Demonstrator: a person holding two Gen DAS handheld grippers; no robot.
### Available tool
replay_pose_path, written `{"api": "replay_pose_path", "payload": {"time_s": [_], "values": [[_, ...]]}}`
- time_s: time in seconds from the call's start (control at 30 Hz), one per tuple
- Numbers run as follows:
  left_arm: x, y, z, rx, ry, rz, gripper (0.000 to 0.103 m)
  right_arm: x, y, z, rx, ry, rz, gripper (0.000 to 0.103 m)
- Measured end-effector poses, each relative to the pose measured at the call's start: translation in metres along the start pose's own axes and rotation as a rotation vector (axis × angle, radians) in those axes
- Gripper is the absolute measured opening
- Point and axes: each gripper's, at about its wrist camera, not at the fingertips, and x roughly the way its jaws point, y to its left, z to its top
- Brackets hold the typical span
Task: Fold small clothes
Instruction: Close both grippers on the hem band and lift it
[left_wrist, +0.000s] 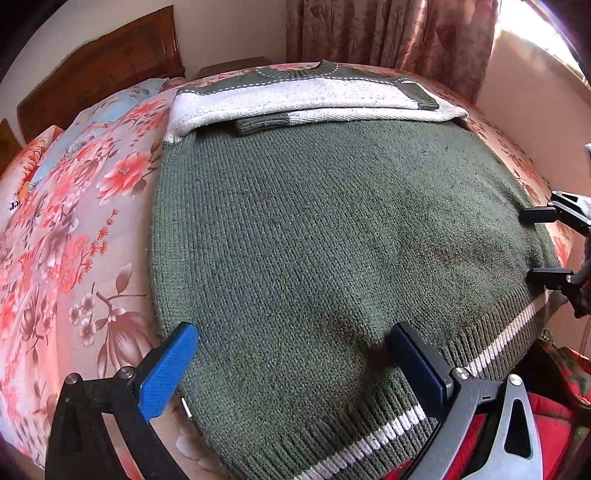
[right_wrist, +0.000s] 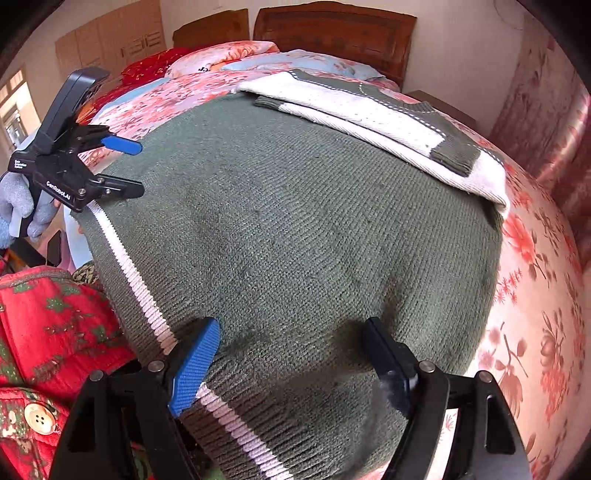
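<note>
A green knit sweater with white sleeves folded across its chest lies flat on the floral bed; it also shows in the right wrist view. Its ribbed hem with a white stripe faces me. My left gripper is open, its jaws straddling the hem's left corner. My right gripper is open over the hem's right corner. Each gripper shows in the other's view: the right gripper at the sweater's right edge, the left gripper at its left edge, both open.
The floral bedsheet surrounds the sweater. A red floral garment with a button lies by the hem at the near edge. A wooden headboard and pillows stand at the far end. Curtains hang beyond.
</note>
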Motion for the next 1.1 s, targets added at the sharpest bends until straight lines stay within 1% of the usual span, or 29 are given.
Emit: {"api": "replay_pose_path", "payload": {"time_s": [0.1, 0.2, 0.3, 0.37, 0.4, 0.5, 0.53, 0.57, 0.6, 0.63, 0.7, 0.77, 0.87, 0.93, 1.0, 1.07, 1.1], "values": [[-0.004, 0.003, -0.007, -0.002, -0.006, -0.003, 0.103, -0.004, -0.002, -0.007, -0.010, -0.012, 0.013, 0.081], [-0.012, 0.003, -0.018, 0.008, -0.049, 0.004, 0.103, -0.007, -0.007, -0.013, 0.001, -0.030, 0.032, 0.081], [-0.020, 0.003, -0.031, 0.018, -0.073, 0.022, 0.103, -0.011, -0.004, -0.020, -0.008, -0.048, 0.001, 0.080], [-0.024, 0.012, -0.040, -0.027, -0.074, 0.011, 0.103, -0.013, 0.000, -0.028, -0.017, -0.024, -0.044, 0.079], [-0.026, 0.017, -0.045, -0.059, -0.074, 0.001, 0.103, -0.016, -0.003, -0.032, 0.013, -0.031, -0.049, 0.079], [-0.030, 0.034, -0.060, -0.147, -0.081, -0.036, 0.103, -0.029, -0.008, -0.051, 0.076, -0.039, -0.105, 0.079], [-0.033, 0.037, -0.063, -0.165, -0.091, -0.048, 0.103, -0.033, -0.011, -0.059, 0.105, -0.037, -0.107, 0.079], [-0.036, 0.041, -0.066, -0.183, -0.096, -0.071, 0.103, -0.036, -0.014, -0.066, 0.139, -0.037, -0.101, 0.079], [-0.038, 0.044, -0.067, -0.201, -0.098, -0.098, 0.103, -0.040, -0.018, -0.073, 0.178, -0.040, -0.086, 0.076], [-0.039, 0.046, -0.068, -0.217, -0.099, -0.120, 0.103, -0.043, -0.020, -0.080, 0.211, -0.046, -0.069, 0.068], [-0.042, 0.049, -0.070, -0.244, -0.098, -0.178, 0.103, -0.050, -0.019, -0.093, 0.239, -0.068, -0.046, 0.059], [-0.047, 0.047, -0.073, -0.250, -0.104, -0.230, 0.103, -0.054, -0.011, -0.101, 0.214, -0.076, -0.044, 0.058], [-0.051, 0.044, -0.082, -0.245, -0.103, -0.272, 0.103, -0.052, -0.002, -0.114, 0.201, -0.038, -0.009, 0.058], [-0.054, 0.042, -0.087, -0.248, -0.101, -0.316, 0.103, -0.050, 0.000, -0.121, 0.228, -0.042, 0.049, 0.054], [-0.056, 0.041, -0.090, -0.269, -0.092, -0.380, 0.103, -0.047, 0.004, -0.124, 0.241, -0.049, 0.085, 0.048], [-0.056, 0.041, -0.094, -0.296, -0.084, -0.440, 0.103, -0.046, 0.010, -0.122, 0.240, -0.063, 0.117, 0.047], [-0.055, 0.041, -0.095, -0.308, -0.081, -0.462, 0.103, -0.045, 0.011, -0.120, 0.235, -0.066, 0.116, 0.047]]}}
